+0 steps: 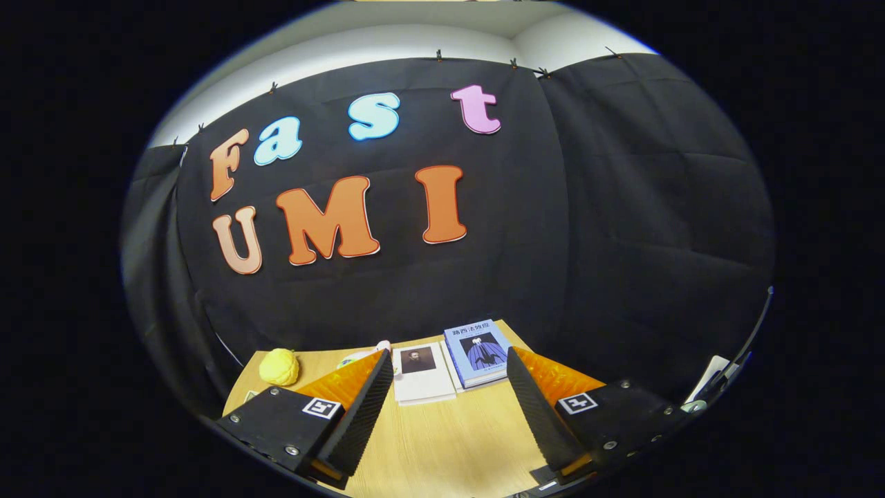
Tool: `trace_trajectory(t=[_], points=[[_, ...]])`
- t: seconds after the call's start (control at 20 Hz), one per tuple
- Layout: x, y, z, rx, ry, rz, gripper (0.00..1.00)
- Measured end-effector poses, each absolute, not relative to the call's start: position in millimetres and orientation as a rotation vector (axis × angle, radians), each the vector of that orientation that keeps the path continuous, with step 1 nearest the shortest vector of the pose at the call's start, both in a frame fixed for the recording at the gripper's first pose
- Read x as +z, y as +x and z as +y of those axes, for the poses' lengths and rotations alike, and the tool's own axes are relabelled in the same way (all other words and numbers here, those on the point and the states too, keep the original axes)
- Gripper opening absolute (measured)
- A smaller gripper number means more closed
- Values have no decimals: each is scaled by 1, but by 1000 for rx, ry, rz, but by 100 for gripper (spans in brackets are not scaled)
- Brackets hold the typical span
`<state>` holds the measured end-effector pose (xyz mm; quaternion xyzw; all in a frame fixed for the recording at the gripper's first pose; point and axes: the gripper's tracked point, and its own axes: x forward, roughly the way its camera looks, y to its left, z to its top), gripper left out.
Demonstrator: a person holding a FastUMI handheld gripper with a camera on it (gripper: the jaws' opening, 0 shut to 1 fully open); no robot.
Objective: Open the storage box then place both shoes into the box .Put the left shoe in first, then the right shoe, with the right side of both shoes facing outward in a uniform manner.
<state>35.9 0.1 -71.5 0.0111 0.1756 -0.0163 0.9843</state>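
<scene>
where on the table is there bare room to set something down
Bare wood lies between the open fingers, short of the white book and blue book. The far edge is crowded: both books, with the yellow ball off to one side.

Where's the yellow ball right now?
In the gripper view, the yellow ball sits on the wooden table, near its far edge, beyond the open gripper's left finger.

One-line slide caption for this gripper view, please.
Open tool held over a light wooden table, nothing between its fingers; beyond them lie a white book, a blue book and a yellow ball.
</scene>
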Motion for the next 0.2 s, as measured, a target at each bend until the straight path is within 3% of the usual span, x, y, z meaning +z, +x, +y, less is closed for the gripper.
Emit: trace_trajectory(t=[0.2], points=[[-75,34,-22,-34,42,360,98]])
